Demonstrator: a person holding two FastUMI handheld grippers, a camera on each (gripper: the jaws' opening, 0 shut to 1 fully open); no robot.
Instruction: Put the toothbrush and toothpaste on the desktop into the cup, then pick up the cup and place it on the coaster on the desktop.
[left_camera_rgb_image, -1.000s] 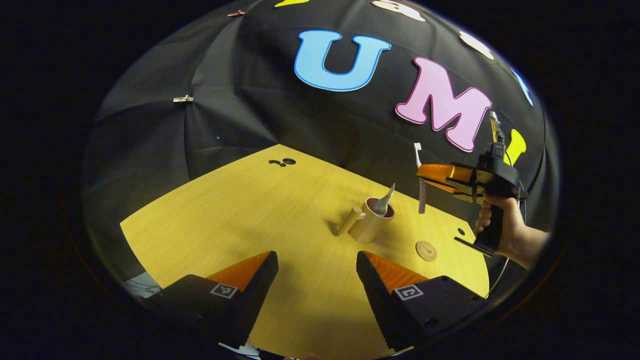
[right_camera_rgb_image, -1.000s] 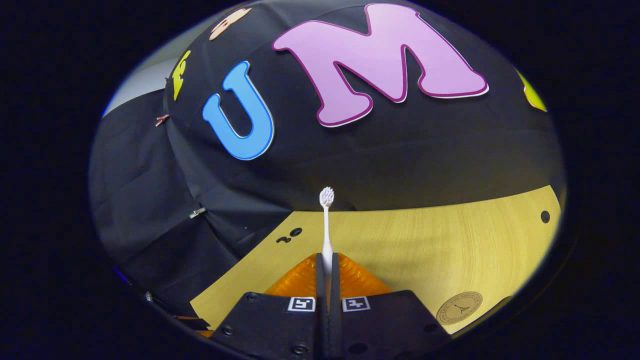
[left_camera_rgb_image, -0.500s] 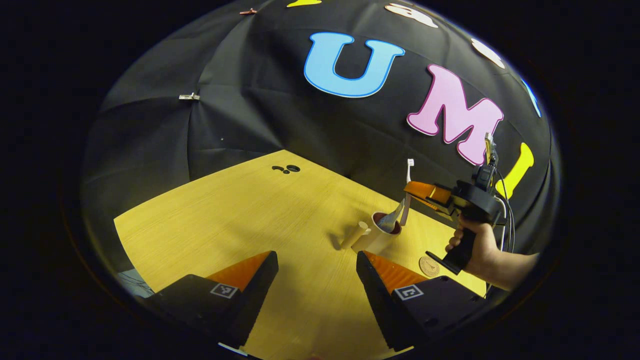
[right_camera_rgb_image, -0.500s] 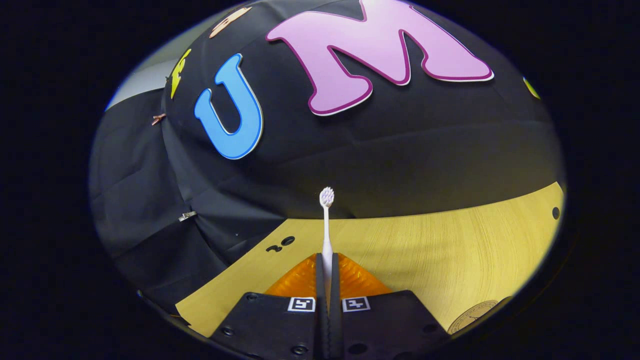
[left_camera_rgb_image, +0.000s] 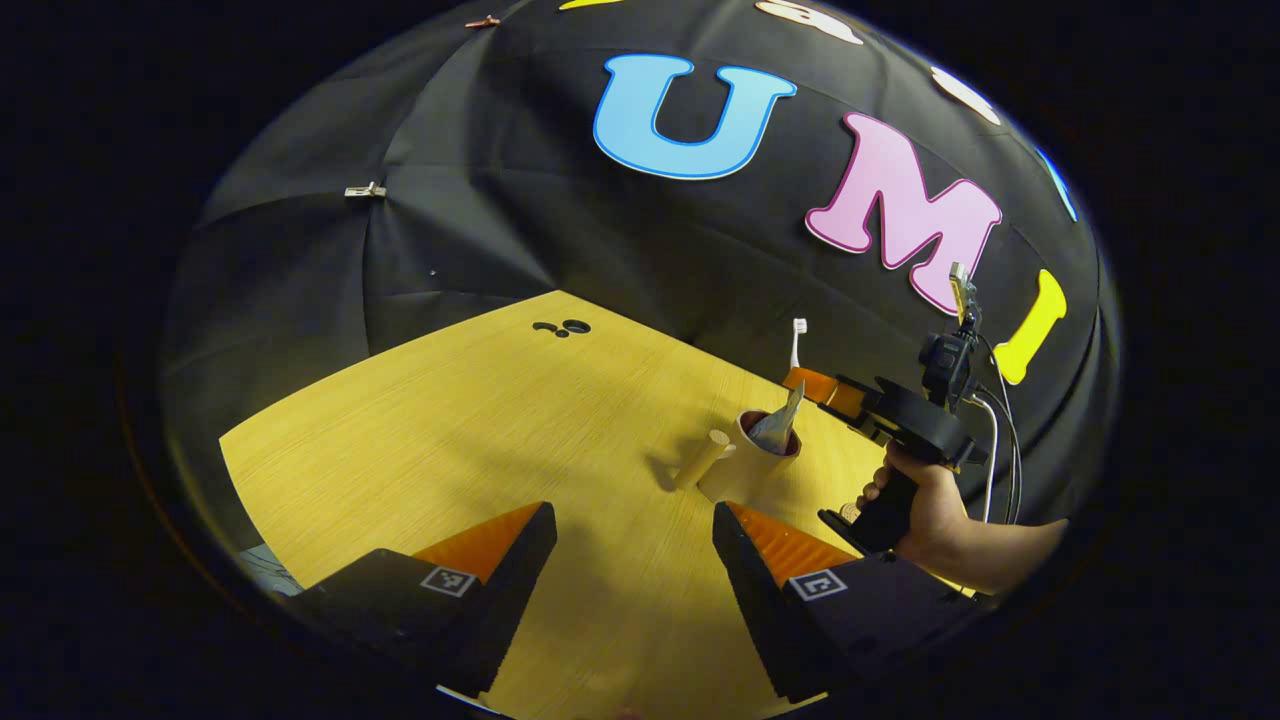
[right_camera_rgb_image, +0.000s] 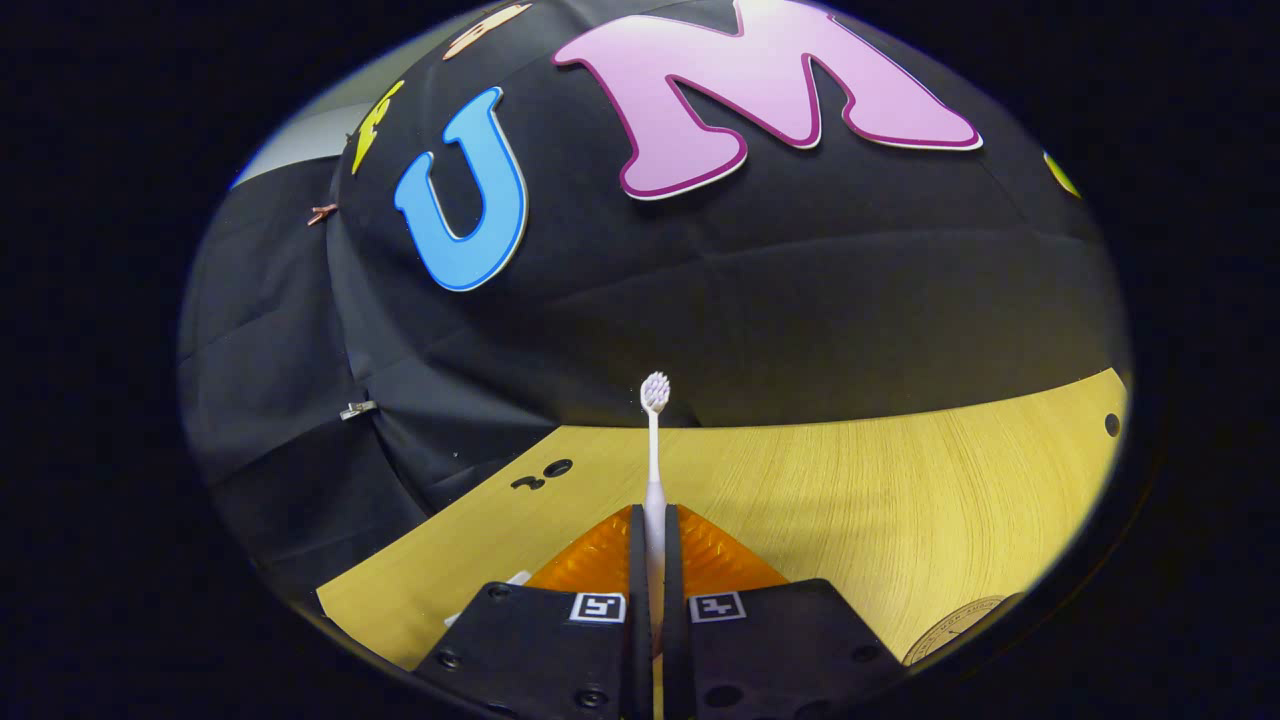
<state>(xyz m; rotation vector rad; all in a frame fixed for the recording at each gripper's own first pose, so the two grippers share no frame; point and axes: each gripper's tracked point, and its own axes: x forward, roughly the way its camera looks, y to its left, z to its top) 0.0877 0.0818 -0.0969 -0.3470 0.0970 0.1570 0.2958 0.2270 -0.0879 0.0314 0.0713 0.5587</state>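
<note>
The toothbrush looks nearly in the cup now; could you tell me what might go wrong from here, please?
1. The right gripper holds the toothbrush right at the cup; pushing sideways could tip the cup.
2. The toothpaste already leans across the opening, so the handle might catch on it.
3. The coaster lies close by the cup, under the hand, which could knock it.

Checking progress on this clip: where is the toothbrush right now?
The toothbrush is clamped upright in the right hand-held gripper; the left gripper view shows it just behind the cup.
</note>
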